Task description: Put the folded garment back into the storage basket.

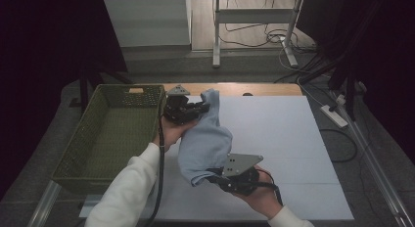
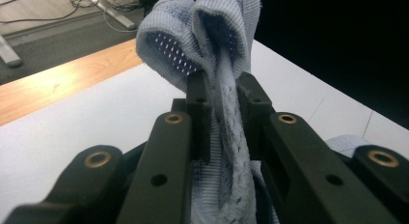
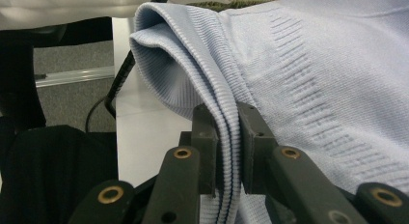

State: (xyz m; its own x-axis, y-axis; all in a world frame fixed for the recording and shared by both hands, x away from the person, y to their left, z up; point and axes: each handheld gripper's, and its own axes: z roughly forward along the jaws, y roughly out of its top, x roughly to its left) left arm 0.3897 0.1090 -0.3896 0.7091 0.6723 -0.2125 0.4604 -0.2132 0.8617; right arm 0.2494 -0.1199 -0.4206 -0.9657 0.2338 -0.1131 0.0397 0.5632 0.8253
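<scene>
Both grippers are pinching a light blue knitted garment (image 1: 204, 144), which is hanging clear of the white table top (image 1: 284, 139) between them. The left gripper (image 1: 182, 109) is clamping a bunched fold at the far end; in the left gripper view the jaws are pressing narrowly on a ridge of knit (image 2: 226, 113), with loose fabric ballooning above. The right gripper (image 1: 230, 175) is gripping the near hem, its jaws closing tight on the ribbed edge (image 3: 226, 137). The step in hand looks like carrying the folded piece toward the green basket (image 1: 78, 153) at the table's left. To do it well, both hands should be travelling together at matching height, keeping the cloth from sagging or twisting, and lifting enough for the lowest drape to pass over the basket's near wall. The basket rim is sitting just beside the left gripper, so that side is tight; the left gripper's cable is trailing along the sleeve (image 1: 132, 188). The table right of the garment is offering open room.
</scene>
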